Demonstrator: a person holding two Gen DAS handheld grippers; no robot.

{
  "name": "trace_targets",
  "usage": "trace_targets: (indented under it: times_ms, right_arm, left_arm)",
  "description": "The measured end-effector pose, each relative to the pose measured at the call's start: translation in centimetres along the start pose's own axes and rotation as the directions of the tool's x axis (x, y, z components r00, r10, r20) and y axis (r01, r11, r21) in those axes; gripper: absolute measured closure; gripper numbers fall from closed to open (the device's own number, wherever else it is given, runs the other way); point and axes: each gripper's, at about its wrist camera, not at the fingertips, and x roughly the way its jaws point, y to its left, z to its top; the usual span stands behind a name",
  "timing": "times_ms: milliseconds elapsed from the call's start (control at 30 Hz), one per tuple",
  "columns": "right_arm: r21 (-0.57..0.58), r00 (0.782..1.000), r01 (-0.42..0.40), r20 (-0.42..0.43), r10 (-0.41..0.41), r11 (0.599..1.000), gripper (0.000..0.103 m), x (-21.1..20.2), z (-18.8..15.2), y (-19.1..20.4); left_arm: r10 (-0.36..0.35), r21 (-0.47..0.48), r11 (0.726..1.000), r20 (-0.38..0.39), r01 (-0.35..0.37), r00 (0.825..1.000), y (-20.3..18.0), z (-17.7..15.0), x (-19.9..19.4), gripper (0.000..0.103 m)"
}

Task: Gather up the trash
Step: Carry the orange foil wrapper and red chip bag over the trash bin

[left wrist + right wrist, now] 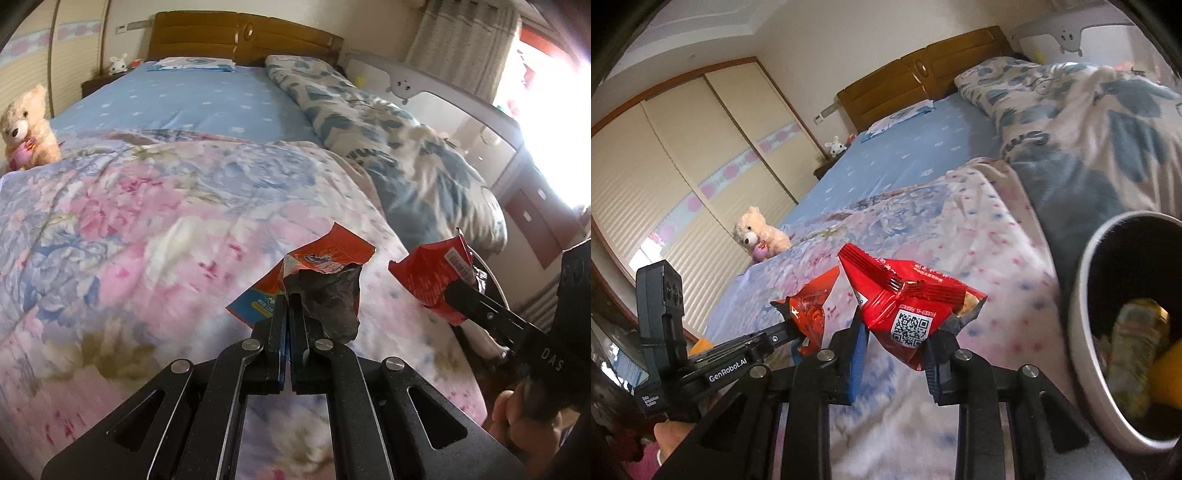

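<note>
Your left gripper (287, 302) is pinched tight on a torn orange-red foil wrapper (325, 266) above the pink floral quilt (129, 221). Your right gripper (899, 332) is clamped on a crumpled red plastic snack packet (908, 306) with a QR code. A round grey-rimmed bin (1082, 302) sits just right, cut off at the edge, its contents blurred. Two wrappers held, two grippers, one bin.
</note>
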Motion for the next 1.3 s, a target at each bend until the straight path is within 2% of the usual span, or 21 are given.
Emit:
trace_targets:
  times_ms: [333,667,1300]
  right_arm:
    - [0.036,0.998,0.028,0.047,-0.03,0.999,0.077,-4.7,-2.0,-1.8]
    - [0.072,0.992,0.062,0.109,-0.07,0.995,0.077,-8.8,-2.2,-3.9]
    - [0.137,0.977,0.118,0.163,-0.14,0.984,0.077,-12.9,-2.5,-7.6]
  left_arm:
    - [-0.044,0.075,0.996,-0.019,0.045,0.999,-4.4,-1.9,-0.7,0.102]
    - [-0.063,0.149,0.987,-0.027,0.066,0.998,-7.7,-2.4,-0.8,0.102]
    - [-0.096,0.24,0.965,-0.045,0.104,0.994,-12.7,-2.6,-0.6,0.102]
